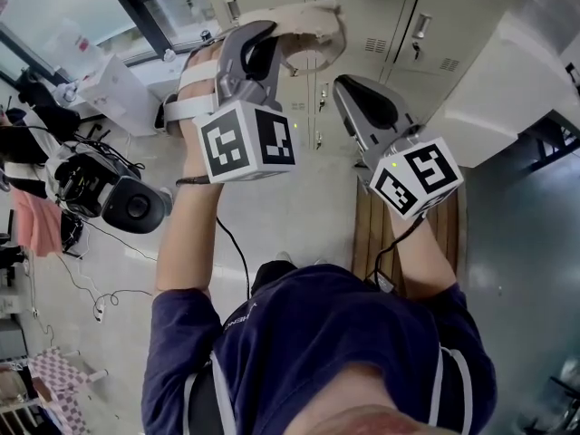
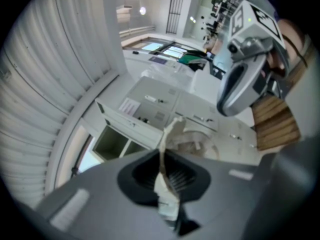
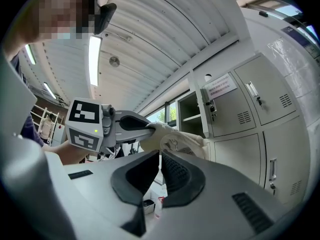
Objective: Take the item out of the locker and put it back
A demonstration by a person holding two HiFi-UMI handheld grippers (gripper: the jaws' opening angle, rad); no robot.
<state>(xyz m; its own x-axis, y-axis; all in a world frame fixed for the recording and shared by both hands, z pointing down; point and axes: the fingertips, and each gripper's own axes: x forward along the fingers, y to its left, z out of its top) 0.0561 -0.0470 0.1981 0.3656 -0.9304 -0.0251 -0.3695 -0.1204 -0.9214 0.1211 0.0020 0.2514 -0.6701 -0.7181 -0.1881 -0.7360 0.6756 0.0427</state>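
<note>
Both grippers are raised before the lockers [image 1: 426, 25]; the left gripper [image 2: 162, 171] is clamped on a cream cloth item [image 2: 169, 134], held outside the open compartment [image 3: 192, 114], which only the gripper views show; the right gripper [image 3: 160, 171] is closed and empty; the door label [image 3: 220, 88] is unreadable.

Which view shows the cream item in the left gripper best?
The right gripper view: the cream, floppy item shows side-on, clamped in the left gripper. The head view shows its curved rim beyond that gripper; the left gripper view, only a thin edge between the jaws.
</note>
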